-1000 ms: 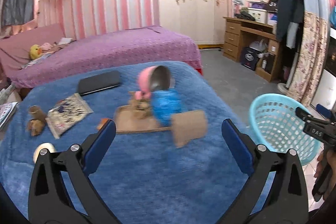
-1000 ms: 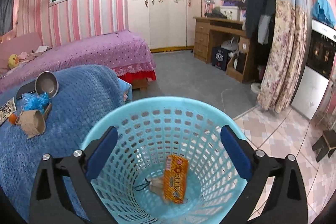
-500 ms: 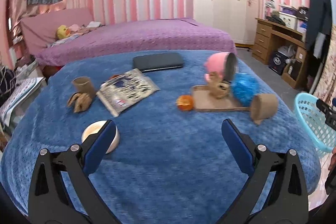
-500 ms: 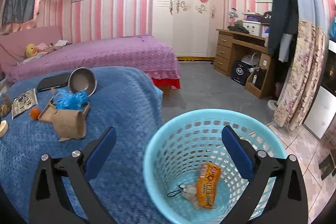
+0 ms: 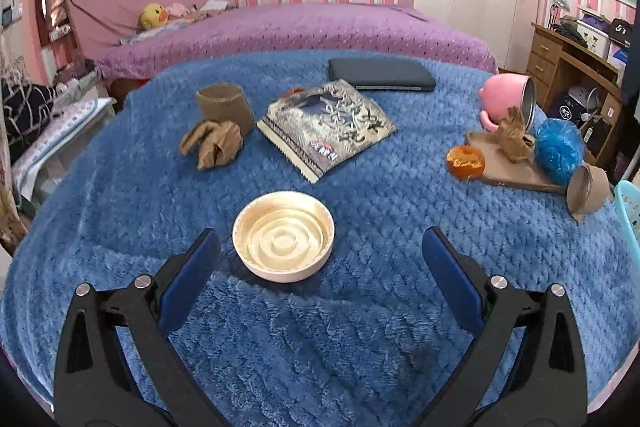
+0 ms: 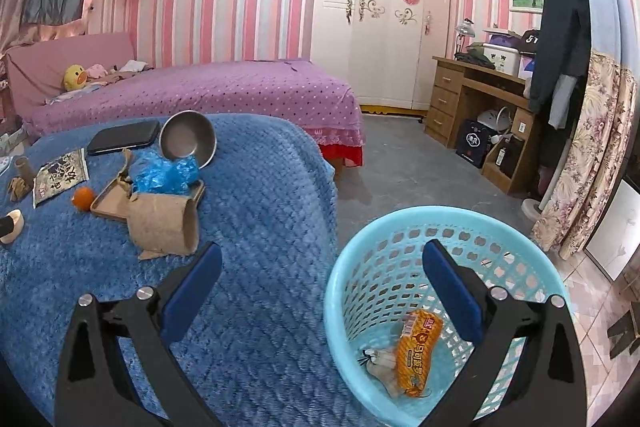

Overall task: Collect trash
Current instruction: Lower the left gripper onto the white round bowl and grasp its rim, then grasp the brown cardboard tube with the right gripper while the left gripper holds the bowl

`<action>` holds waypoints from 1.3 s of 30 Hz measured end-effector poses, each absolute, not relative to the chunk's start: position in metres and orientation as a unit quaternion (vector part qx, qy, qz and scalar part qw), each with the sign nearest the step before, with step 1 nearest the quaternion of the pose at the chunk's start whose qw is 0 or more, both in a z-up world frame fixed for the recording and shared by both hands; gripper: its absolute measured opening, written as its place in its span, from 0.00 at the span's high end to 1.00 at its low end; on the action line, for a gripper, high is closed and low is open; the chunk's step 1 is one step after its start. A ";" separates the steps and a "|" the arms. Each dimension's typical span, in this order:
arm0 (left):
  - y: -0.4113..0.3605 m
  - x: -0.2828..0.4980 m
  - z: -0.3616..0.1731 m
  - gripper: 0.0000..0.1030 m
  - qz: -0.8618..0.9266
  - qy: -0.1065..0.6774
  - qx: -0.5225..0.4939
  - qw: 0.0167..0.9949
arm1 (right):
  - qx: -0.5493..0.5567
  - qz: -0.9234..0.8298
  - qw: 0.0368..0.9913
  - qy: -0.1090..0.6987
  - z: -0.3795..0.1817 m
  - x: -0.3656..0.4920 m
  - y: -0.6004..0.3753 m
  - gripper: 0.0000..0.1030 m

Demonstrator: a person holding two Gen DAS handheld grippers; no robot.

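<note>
My left gripper (image 5: 320, 259) hangs open above the blue blanket, with a cream round lid (image 5: 283, 235) just ahead of its fingers. Farther back lie a crumpled brown paper (image 5: 212, 146), a brown paper cup (image 5: 226, 103) and a printed packet (image 5: 326, 127). To the right sit an orange peel (image 5: 465, 161), a cardboard tray (image 5: 508, 167), a blue plastic wad (image 5: 559, 151) and a tipped paper cup (image 5: 587, 191). My right gripper (image 6: 320, 279) is open, straddling the bed edge and the light blue basket (image 6: 400, 239), which holds an orange snack wrapper (image 6: 418, 351).
A pink metal mug (image 5: 508, 101) lies on its side by the tray. A dark flat case (image 5: 380, 75) rests at the blanket's far side. A purple bed (image 6: 208, 91) stands behind, a wooden desk (image 6: 476, 99) at the right, grey floor between.
My left gripper swung left and came lower over the blanket, from the tray toward the cream lid. My right gripper shifted left, from above the basket toward the bed edge.
</note>
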State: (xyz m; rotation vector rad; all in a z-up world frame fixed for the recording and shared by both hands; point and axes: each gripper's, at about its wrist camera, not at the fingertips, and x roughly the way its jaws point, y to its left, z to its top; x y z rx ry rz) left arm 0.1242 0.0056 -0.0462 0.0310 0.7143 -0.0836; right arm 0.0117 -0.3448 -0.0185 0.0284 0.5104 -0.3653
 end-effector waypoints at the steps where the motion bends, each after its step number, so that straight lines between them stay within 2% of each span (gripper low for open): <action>1: 0.006 0.127 -0.048 0.05 -0.042 0.355 0.013 0.934 | 0.013 -0.179 0.951 0.252 -0.020 0.013 -0.346 0.05; 12: -0.003 0.147 -0.063 0.06 -0.032 0.388 0.036 0.921 | 0.007 -0.168 0.951 0.260 -0.023 0.022 -0.337 0.05; 18: 0.002 0.160 -0.064 0.18 -0.026 0.396 0.021 0.918 | 0.003 -0.162 0.951 0.264 -0.024 0.023 -0.332 0.05; 20: 0.004 0.162 -0.067 0.25 -0.031 0.407 0.015 0.913 | 0.002 -0.162 0.951 0.264 -0.024 0.022 -0.332 0.05; 22: 0.007 0.163 -0.067 0.25 -0.033 0.410 0.007 0.912 | 0.005 -0.161 0.951 0.264 -0.024 0.022 -0.333 0.05; 25: 0.011 0.162 -0.066 0.15 -0.024 0.403 0.001 0.915 | 0.011 -0.162 0.951 0.263 -0.023 0.021 -0.335 0.05; 30: 0.015 0.166 -0.070 0.14 -0.020 0.418 -0.012 0.908 | 0.009 -0.160 0.951 0.264 -0.024 0.022 -0.336 0.05; 31: 0.014 0.166 -0.071 0.17 -0.022 0.418 -0.009 0.908 | 0.007 -0.160 0.951 0.265 -0.024 0.022 -0.335 0.05; 35: 0.007 0.164 -0.069 0.40 -0.028 0.411 0.011 0.911 | 0.008 -0.160 0.951 0.264 -0.024 0.022 -0.335 0.05; 39: 0.003 0.161 -0.066 0.42 -0.034 0.403 0.015 0.914 | 0.007 -0.161 0.951 0.264 -0.024 0.023 -0.335 0.05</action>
